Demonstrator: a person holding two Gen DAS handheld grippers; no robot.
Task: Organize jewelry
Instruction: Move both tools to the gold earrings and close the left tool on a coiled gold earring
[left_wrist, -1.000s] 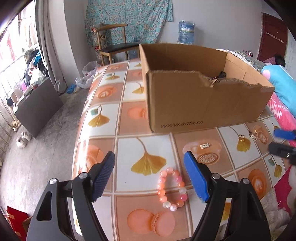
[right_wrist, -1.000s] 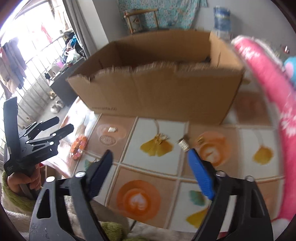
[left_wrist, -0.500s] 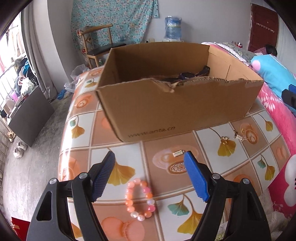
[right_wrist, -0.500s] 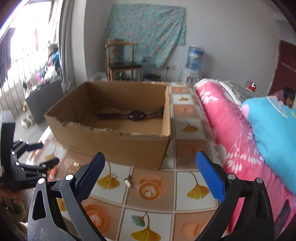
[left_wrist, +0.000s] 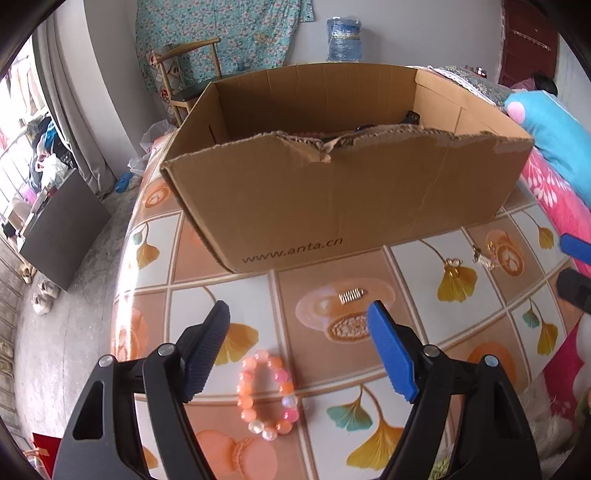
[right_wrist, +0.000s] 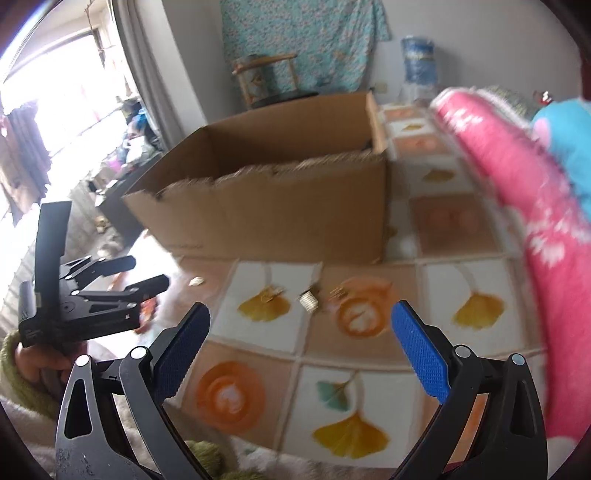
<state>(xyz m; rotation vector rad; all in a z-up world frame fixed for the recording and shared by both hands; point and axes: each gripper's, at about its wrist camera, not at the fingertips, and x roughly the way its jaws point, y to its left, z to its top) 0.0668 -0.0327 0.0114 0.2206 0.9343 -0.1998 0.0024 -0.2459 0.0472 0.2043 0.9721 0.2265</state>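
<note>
Tiled oilcloth with ginkgo leaves covers the counter (left_wrist: 229, 291), and the cardboard box (left_wrist: 332, 199) in its middle serves as landmark for everything else.

Left of the box front and nearer the camera, the left gripper (left_wrist: 297, 347) hangs with its jaws fairly wide and empty, as they were a second ago. The pink bead bracelet (left_wrist: 267, 395) lies flat on the counter below and between them, untouched. Since a second ago the view has swung so the bracelet sits more nearly centred in the gap. That looks like lining up for a pick.

Straight in front of the box, a small gold spring clip (left_wrist: 351, 295) rests on the cloth. Further right along the box front lie a gold ring-like piece (left_wrist: 453, 263) and a gold chain piece (left_wrist: 484, 256), close together.

Right of the box, the right gripper (right_wrist: 299, 332) points down at that cluster; its jaws have just been opening and now stand very wide with nothing between them. Its view is blurred. Every loose piece I can see is outside the box, so the sorting seems barely begun.
</note>
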